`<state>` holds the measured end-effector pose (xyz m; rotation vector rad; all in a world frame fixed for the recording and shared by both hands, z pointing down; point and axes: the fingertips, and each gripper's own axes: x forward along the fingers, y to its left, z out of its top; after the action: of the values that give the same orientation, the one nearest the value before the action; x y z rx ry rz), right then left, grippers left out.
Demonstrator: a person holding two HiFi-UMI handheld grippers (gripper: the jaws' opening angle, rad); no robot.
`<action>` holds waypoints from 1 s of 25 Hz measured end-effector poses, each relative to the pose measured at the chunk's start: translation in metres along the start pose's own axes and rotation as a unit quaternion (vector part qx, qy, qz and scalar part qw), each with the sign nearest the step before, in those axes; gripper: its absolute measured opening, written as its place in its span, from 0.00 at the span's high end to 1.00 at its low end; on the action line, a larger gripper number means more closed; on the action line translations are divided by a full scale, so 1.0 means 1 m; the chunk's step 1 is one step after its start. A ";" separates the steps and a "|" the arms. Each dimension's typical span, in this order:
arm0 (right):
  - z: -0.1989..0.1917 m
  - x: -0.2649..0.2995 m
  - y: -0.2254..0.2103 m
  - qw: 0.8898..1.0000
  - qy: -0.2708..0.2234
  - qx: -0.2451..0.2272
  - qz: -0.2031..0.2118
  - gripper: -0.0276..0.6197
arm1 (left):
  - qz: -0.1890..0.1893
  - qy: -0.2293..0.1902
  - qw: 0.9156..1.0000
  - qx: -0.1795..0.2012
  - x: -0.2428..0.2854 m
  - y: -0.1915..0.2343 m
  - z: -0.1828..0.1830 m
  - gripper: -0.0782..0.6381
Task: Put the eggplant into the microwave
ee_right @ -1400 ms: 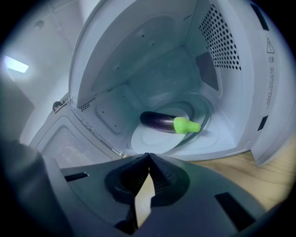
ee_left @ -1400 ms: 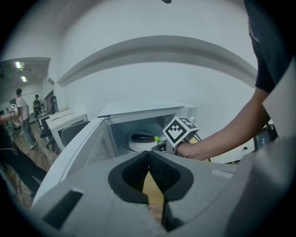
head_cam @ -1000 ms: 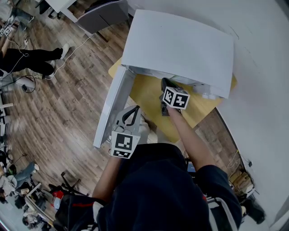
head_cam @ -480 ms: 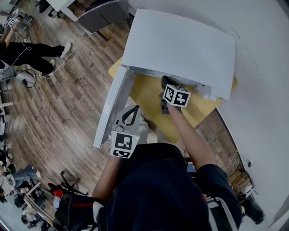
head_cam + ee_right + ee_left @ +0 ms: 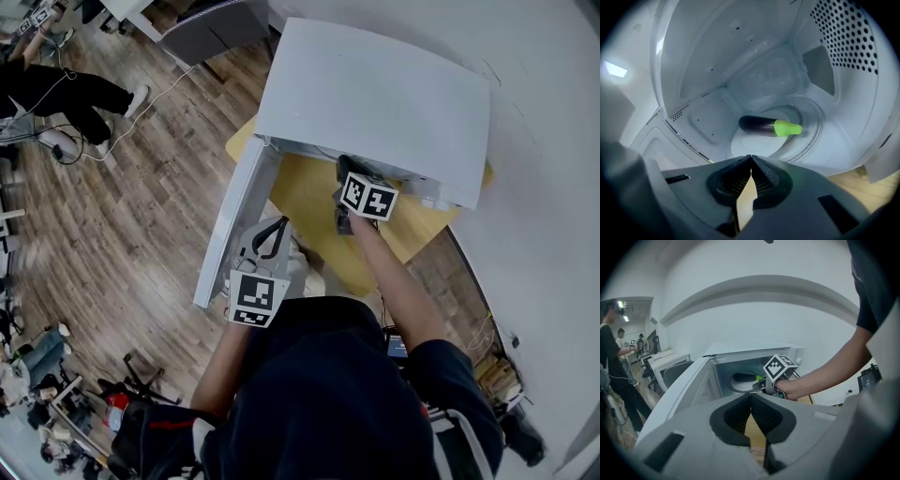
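The dark purple eggplant [image 5: 761,125] with its green stem end lies on the round white turntable plate [image 5: 754,146] inside the white microwave [image 5: 375,94]. It also shows in the left gripper view as a dark eggplant [image 5: 743,377] deep in the cavity. My right gripper [image 5: 750,157] is at the microwave's mouth [image 5: 343,171], short of the eggplant, shut with nothing between its jaws. My left gripper [image 5: 278,225] hangs back beside the open door [image 5: 234,225], its jaws [image 5: 750,394] closed together and empty.
The microwave stands on a yellow table [image 5: 305,202] against a white wall. Its door swings out to the left over the wooden floor [image 5: 122,206]. A person [image 5: 56,94] and cables are at the far upper left, with a grey chair [image 5: 211,33] behind the table.
Both grippers stay where they were, shut. Only the person at the upper left has shifted.
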<state>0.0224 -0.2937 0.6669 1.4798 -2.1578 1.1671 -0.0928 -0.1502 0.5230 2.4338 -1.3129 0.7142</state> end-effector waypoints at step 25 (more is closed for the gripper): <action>-0.018 -0.099 0.065 0.981 0.000 -0.182 0.061 0.94 | 0.005 -0.060 0.998 0.022 -0.028 -0.011 0.034 0.87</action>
<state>0.0056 -0.2054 0.5874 1.2036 -2.3336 0.7485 -0.0867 -0.1401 0.4790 2.5429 -1.3674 0.6138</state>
